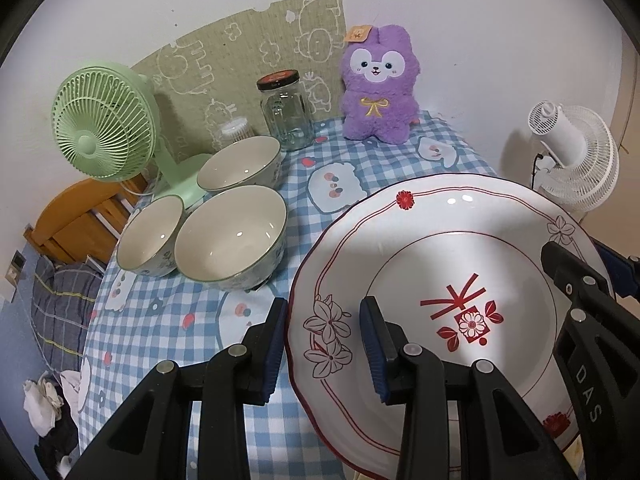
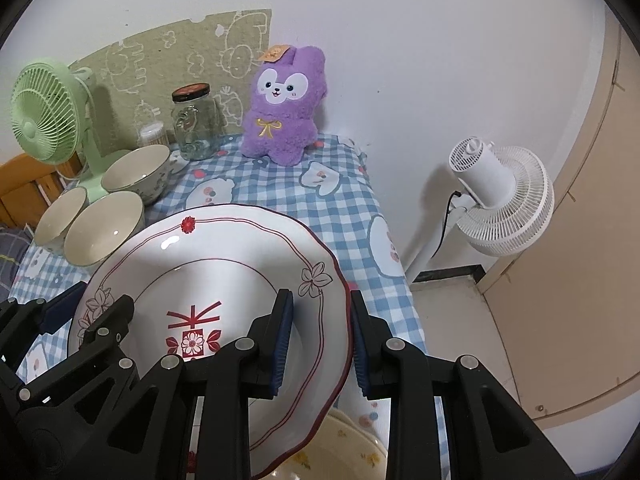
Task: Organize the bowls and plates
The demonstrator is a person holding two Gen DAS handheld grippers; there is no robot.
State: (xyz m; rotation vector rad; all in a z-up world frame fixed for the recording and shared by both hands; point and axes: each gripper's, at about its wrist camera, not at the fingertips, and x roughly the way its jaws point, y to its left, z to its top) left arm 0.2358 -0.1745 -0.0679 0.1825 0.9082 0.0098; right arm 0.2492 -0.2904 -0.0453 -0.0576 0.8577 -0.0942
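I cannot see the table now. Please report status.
Left gripper and right gripper both clamp plate rims. Plate lifted over cream plate. Three bowls far-left, clear.

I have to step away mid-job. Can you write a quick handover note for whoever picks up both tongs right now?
Left tongs: shut on the left rim of the white plate.
Right tongs: shut on its right rim.
The plate is lifted, tilted, above a cream plate near the table edge.
Three bowls sit unstacked beside the green fan.
Done: plate picked up.
Left: set it down, then probably nest the bowls.
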